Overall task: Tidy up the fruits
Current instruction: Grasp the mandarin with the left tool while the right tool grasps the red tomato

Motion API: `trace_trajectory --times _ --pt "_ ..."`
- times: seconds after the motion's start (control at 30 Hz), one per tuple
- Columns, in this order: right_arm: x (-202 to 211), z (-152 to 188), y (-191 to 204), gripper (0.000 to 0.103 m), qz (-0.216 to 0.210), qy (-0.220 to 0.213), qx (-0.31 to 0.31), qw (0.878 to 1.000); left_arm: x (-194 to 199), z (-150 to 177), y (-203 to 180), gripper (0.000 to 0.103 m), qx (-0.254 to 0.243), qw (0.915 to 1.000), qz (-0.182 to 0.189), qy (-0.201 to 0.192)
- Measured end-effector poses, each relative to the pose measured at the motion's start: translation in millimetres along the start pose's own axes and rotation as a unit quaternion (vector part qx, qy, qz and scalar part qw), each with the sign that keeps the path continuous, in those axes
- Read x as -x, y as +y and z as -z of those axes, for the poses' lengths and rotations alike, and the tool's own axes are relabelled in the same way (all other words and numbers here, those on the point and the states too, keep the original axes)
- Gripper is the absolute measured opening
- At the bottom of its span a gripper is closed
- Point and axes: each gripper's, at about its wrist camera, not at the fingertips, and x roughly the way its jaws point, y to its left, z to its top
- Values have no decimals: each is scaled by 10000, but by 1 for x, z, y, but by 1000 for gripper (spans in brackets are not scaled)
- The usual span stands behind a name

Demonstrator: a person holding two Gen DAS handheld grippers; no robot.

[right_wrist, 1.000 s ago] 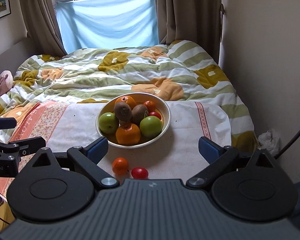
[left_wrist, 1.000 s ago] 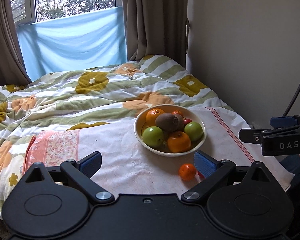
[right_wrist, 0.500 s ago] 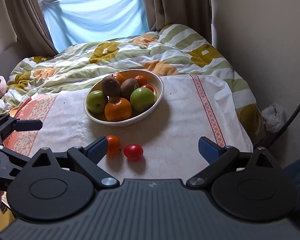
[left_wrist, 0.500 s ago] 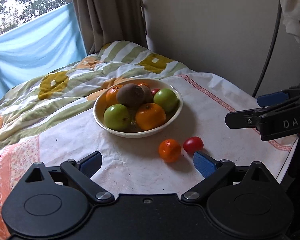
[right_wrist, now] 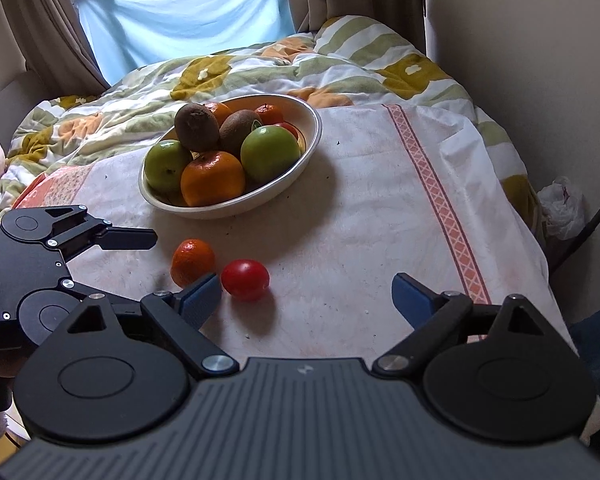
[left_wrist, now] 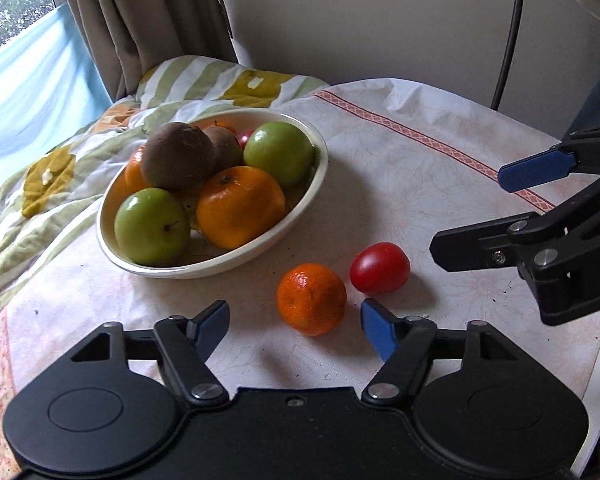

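A cream bowl (left_wrist: 300, 220) (right_wrist: 312, 136) holds green apples, oranges and kiwis on the white tablecloth. A small mandarin (left_wrist: 311, 298) (right_wrist: 193, 261) and a red tomato (left_wrist: 379, 267) (right_wrist: 245, 280) lie loose on the cloth in front of the bowl. My left gripper (left_wrist: 294, 326) is open and empty, its fingers low on either side of the mandarin's near part. My right gripper (right_wrist: 306, 296) is open and empty, just behind and right of the tomato; it also shows in the left wrist view (left_wrist: 540, 216).
The tablecloth (right_wrist: 380, 200) has a red patterned stripe at right and drops off at the right edge. A quilted bed (right_wrist: 260, 68) lies behind the table, with curtains and a wall beyond. A black cable (left_wrist: 508, 32) hangs at right.
Both grippers have moved forward and lower toward the loose mandarin and tomato. The left gripper now brackets the mandarin. The fruits have not moved.
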Motion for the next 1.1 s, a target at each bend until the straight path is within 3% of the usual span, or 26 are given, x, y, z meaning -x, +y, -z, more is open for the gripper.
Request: trace_trajectory --times 0.1,0.33,0.63,1.1 --pt "-4 -1 1 103 -22 29 28 10000 -3 -1 -2 69 -56 10000 69 27" --pt "-10 -3 5 99 -90 98 43 9999 -4 -3 -6 42 -157 9997 196 37" --pt "-17 -3 14 84 -206 176 25 9996 3 2 -4 41 -218 9997 127 47" --pt "-41 -8 33 68 -303 354 216 9987 18 16 11 41 87 9998 -141 102"
